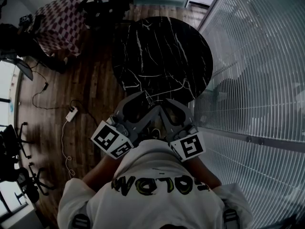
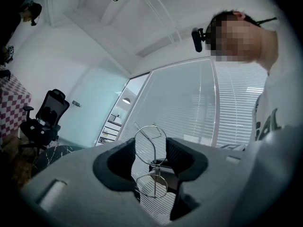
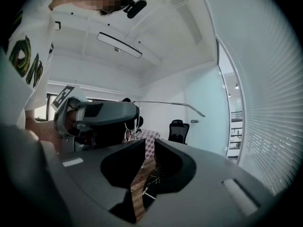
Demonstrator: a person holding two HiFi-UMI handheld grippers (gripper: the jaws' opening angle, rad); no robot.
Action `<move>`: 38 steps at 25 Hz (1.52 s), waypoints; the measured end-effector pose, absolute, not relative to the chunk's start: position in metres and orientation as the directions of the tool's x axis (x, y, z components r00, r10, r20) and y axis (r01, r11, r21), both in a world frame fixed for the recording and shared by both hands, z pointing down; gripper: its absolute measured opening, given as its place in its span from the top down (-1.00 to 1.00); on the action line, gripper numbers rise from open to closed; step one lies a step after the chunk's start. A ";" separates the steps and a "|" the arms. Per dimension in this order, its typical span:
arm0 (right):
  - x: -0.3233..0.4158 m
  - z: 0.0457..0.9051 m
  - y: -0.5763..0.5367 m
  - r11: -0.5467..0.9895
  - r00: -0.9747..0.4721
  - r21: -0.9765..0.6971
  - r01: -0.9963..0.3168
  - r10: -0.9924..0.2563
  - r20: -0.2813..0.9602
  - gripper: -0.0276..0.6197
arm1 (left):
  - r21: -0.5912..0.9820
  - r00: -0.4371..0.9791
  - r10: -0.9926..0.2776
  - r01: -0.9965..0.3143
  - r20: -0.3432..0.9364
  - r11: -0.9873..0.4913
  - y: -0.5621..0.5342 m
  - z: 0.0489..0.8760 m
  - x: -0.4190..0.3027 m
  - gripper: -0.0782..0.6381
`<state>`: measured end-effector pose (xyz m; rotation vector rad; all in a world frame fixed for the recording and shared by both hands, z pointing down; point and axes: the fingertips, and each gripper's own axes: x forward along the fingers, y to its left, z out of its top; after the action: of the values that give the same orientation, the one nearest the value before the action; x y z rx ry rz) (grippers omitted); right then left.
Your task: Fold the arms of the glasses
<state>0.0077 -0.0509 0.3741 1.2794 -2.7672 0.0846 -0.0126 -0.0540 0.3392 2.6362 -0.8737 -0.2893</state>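
pinching the wire-rimmed glasses [image 2: 155,163] between its pads, the left gripper [image 2: 151,144] holds them on edge, one lens above the other. the right gripper [image 3: 150,144] faces it close by, its jaws a narrow gap apart with nothing between. one thin glasses arm [image 3: 166,103] juts out level above the right gripper's tips.

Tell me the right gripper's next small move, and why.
Probably bring the right gripper up to the outstretched arm of the glasses and nudge it inward to fold it. The left gripper holds the glasses in the air, that arm sticks straight out unfolded, and the right jaws stand apart with nothing between them.
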 end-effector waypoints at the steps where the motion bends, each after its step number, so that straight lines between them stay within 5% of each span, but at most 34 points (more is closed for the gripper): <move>1: 0.008 0.375 -0.051 0.647 -0.644 -0.010 -0.763 -0.757 0.110 0.72 | 0.385 0.789 -0.609 -0.538 -0.082 -0.750 -0.054 0.339 -0.013 0.20; 14: 0.052 0.347 -0.069 0.495 -0.497 0.222 -0.840 -0.866 0.051 0.67 | 0.383 0.772 -0.634 -0.572 -0.050 -0.726 -0.064 0.354 -0.022 0.20; 19: 0.055 0.354 -0.068 0.500 -0.482 0.445 -0.743 -0.861 0.163 0.57 | 0.390 0.788 -0.615 -0.560 -0.023 -0.731 -0.059 0.360 -0.016 0.20; 38: 0.047 0.365 -0.070 0.480 -0.474 0.569 -0.667 -0.864 0.173 0.55 | 0.383 0.798 -0.602 -0.551 -0.018 -0.742 -0.060 0.358 -0.009 0.20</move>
<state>0.0466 -0.0704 0.3652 1.2713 -2.2901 -0.6011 -0.0093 -0.0596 0.3577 2.6262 -0.8745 -0.1988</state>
